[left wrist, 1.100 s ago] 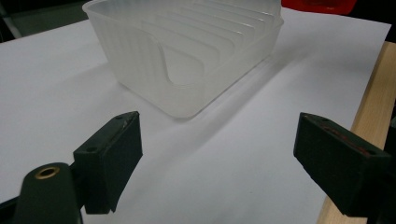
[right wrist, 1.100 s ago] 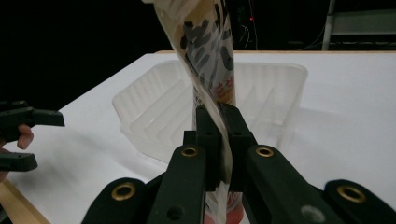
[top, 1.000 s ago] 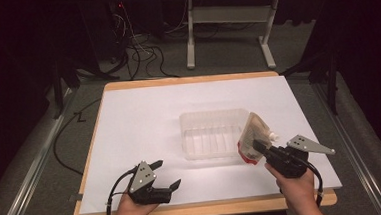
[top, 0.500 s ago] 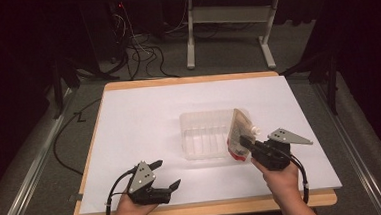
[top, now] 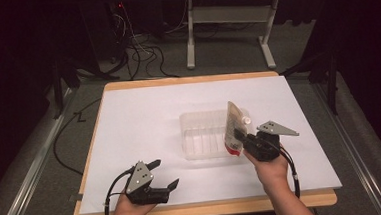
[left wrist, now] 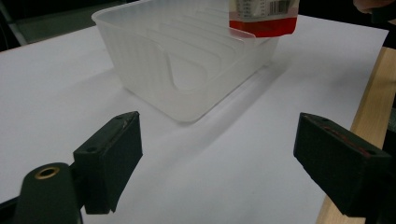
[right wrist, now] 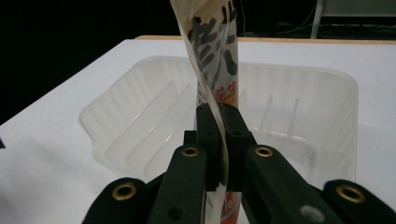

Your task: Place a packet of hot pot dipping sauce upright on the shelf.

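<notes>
A clear plastic tub stands open-topped near the middle of the white table top. My right gripper is shut on a white and red spouted pouch, held upright over the tub's right end. In the right gripper view the pouch rises from between the closed jaws, with the tub just beyond and below. My left gripper rests open near the front edge, left of the tub. Its view looks past two wide-set jaws at the tub and the pouch's red bottom edge.
The white sheet covers a wooden table whose front edge lies close under both hands. Cables and desk legs stand on the dark floor beyond the far edge.
My right gripper has carried the pouch leftward, from beside the tub's right wall to over its right end. The left gripper has stayed in place.
</notes>
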